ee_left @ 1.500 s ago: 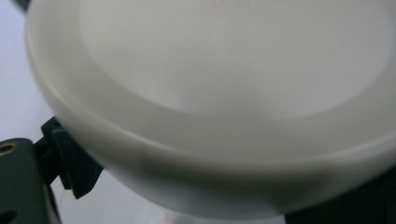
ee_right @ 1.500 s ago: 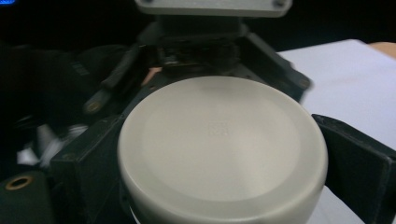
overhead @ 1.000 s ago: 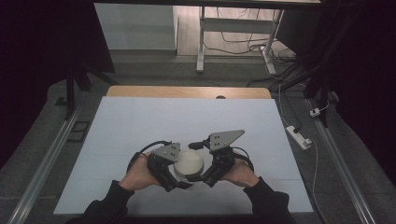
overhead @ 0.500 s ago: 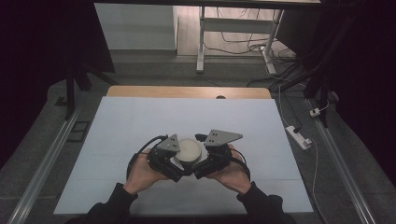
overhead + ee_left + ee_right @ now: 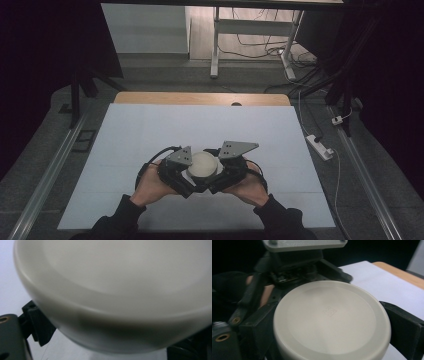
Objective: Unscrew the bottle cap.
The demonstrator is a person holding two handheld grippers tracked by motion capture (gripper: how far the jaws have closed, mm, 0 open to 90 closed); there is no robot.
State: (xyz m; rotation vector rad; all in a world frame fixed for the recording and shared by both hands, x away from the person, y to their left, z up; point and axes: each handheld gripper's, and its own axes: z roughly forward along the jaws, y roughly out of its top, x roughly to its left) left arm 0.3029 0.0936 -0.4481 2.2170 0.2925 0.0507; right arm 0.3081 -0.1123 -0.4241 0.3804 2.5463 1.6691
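Observation:
A white round jar [image 5: 202, 166] with a flat, rimmed top is held just above the white table sheet [image 5: 150, 130], near its front middle. My left gripper [image 5: 191, 176] grips it from the left and my right gripper [image 5: 215, 175] from the right, their grey plates almost meeting over it. In the right gripper view the jar [image 5: 332, 320] sits between both black jaws, with a faint mark on its top, and the left gripper's body is behind it. In the left gripper view the jar's [image 5: 112, 290] curved side is very close and blurred. Its underside is hidden.
A wooden table edge [image 5: 200, 98] runs along the far side of the sheet. On the floor to the right lie a white power strip [image 5: 320, 146] and cables. Metal rails [image 5: 47, 175] flank the table, and a desk frame [image 5: 216, 45] stands behind.
Both hands have drawn closer together around the jar, which has shifted slightly away from the person. The right gripper's grey plate has tilted flatter.

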